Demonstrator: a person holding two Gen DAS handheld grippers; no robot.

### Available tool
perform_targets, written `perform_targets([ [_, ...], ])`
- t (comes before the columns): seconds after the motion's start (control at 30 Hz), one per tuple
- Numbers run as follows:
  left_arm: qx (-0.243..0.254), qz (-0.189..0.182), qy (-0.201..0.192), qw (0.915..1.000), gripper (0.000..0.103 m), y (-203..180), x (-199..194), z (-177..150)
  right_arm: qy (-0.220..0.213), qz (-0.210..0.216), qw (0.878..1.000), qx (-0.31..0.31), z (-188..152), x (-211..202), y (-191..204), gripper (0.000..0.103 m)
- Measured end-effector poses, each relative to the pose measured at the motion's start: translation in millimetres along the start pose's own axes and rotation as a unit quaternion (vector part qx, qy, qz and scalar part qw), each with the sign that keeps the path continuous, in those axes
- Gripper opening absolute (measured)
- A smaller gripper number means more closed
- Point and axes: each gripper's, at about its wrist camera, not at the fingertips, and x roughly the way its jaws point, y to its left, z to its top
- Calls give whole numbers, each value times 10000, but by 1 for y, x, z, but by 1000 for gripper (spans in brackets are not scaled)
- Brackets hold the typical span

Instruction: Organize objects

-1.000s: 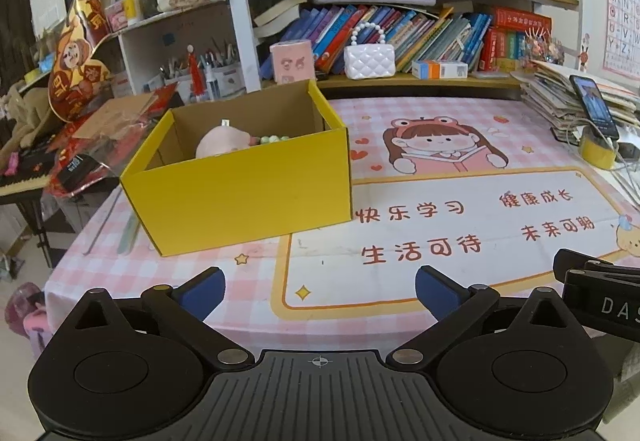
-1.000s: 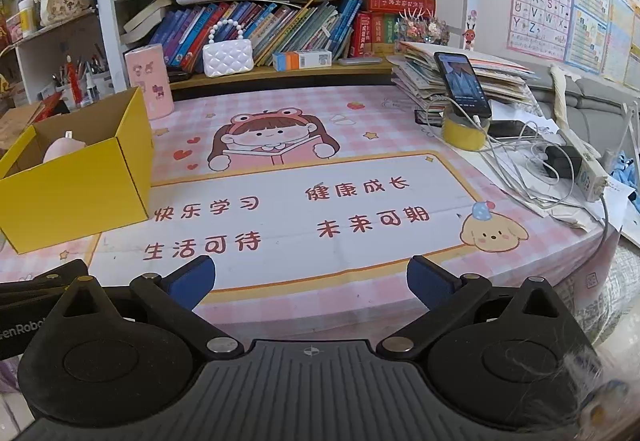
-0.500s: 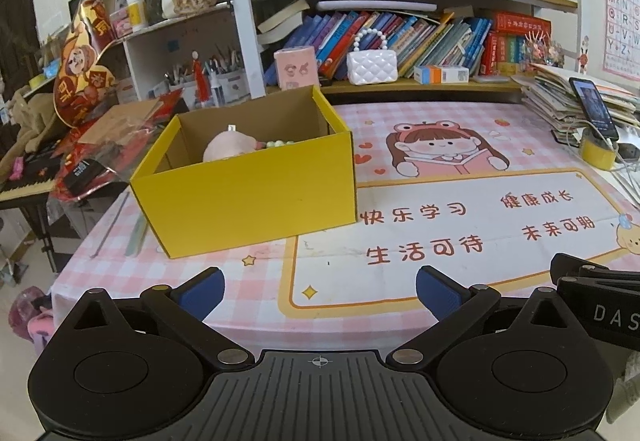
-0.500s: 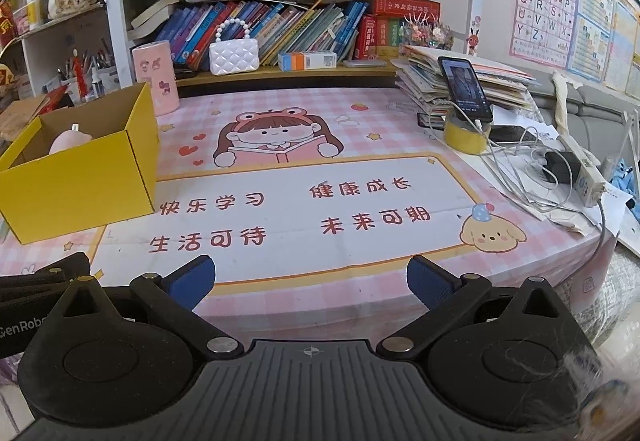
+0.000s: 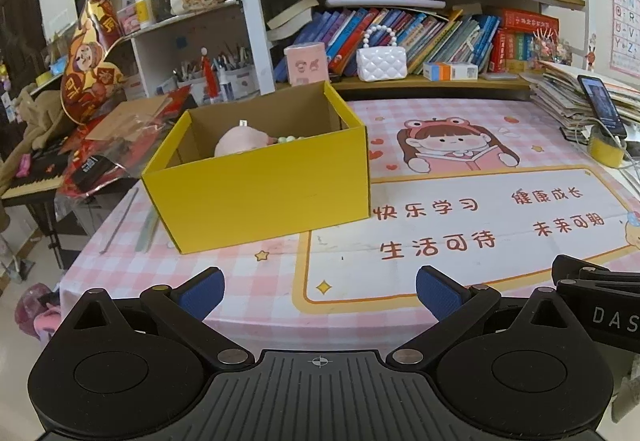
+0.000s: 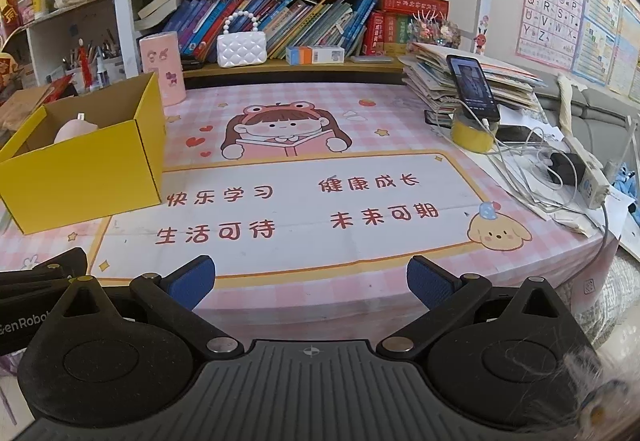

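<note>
A yellow cardboard box [image 5: 264,189] stands open on the left of the pink checked table [image 5: 460,121]; a pink round object [image 5: 240,141] and pale green beads [image 5: 290,139] lie inside it. The same box [image 6: 84,173] and pink object [image 6: 74,129] show at the left of the right wrist view. My left gripper [image 5: 320,291] hangs open at the table's near edge, in front of the box, holding nothing. My right gripper [image 6: 311,279] is open too, empty, over the near edge of the printed mat [image 6: 300,209].
A phone [image 6: 474,89] leans on a yellow tape roll [image 6: 474,133] beside stacked papers [image 6: 460,69] and tangled cables [image 6: 552,177] at the right. Behind the table are bookshelves [image 5: 420,37], a white bag [image 5: 381,63] and a pink cylinder [image 6: 162,67]. Clutter [image 5: 92,165] crowds the left.
Both grippers have drawn back and risen slightly from the table, so the box looks a little farther. Both stay open and empty.
</note>
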Motion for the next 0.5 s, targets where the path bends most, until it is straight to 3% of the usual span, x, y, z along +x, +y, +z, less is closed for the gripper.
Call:
perform_targets([
  [0.5, 10, 6, 66, 10000, 103, 0, 0, -2, 72, 1, 10000, -12, -2, 2, 0, 103],
])
